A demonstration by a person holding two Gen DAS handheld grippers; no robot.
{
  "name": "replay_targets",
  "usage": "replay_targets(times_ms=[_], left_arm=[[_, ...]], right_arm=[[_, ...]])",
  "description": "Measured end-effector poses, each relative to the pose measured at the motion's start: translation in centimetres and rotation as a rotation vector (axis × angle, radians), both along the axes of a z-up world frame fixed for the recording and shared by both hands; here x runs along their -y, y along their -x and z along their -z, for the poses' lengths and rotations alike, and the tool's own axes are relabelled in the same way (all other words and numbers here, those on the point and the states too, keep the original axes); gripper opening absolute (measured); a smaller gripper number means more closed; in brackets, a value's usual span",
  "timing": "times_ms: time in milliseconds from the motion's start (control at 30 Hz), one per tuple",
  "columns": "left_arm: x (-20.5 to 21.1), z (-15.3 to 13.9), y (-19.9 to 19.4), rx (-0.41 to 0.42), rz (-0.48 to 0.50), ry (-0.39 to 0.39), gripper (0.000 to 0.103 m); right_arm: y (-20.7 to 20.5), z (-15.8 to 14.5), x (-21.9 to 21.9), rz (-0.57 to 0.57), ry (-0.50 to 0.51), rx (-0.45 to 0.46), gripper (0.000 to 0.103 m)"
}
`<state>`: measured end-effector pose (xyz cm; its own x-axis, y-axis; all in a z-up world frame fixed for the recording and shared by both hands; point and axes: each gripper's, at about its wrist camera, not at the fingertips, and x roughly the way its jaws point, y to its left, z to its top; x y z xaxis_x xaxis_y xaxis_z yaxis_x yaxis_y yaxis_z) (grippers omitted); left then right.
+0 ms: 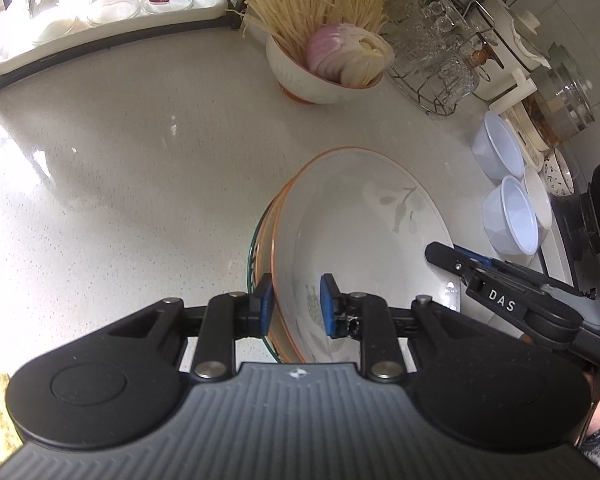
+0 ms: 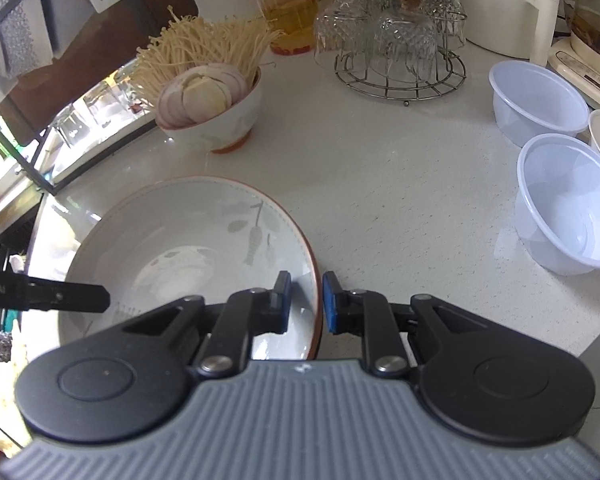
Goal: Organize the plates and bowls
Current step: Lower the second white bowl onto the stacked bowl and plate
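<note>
The plate, a wide, shallow ceramic dish with an orange rim and a grey leaf print, sits on the pale bench at near centre, on top of other dishes whose orange and dark green edges show under its left side. The left gripper straddles the left rim: one blue pad lies outside the stacked edges and the other inside the plate, with a visible gap to the inner wall, so the rim is between the pads but not pinched. The right gripper straddles the right rim in the same way, pads close on either side; contact looks likely but light. Judged from its glaze, the plate will be stiff, fairly heavy, slippery and fragile. Take hold at the rim on opposite sides, as both grippers now stand, and close firmly before lifting, since a one-sided pinch would let it tilt and slide. Keep it level and clear of the dishes below to avoid chipping. Far of the plate stands a bowl filled with sliced onion and enoki. Two clear plastic bowls stand at the right; these look light and flexible. A wire rack of upturned glasses stands far right.
</note>
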<state>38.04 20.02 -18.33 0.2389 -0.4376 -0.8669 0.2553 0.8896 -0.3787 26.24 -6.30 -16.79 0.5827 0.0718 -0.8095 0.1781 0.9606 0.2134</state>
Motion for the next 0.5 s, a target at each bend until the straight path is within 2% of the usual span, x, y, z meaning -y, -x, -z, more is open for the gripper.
replay_targets(times_ms=[133,500], left_arm=[[-0.4,-0.1,0.3,-0.028,-0.005,0.015,0.026],[-1.5,-0.5,0.9,-0.016,-0.023,0.017,0.026]], right_arm=[[-0.2,0.0,-0.2,-0.008,0.011,-0.003,0.021],[-0.2,0.0,-0.1,-0.005,0.002,-0.002,0.022]])
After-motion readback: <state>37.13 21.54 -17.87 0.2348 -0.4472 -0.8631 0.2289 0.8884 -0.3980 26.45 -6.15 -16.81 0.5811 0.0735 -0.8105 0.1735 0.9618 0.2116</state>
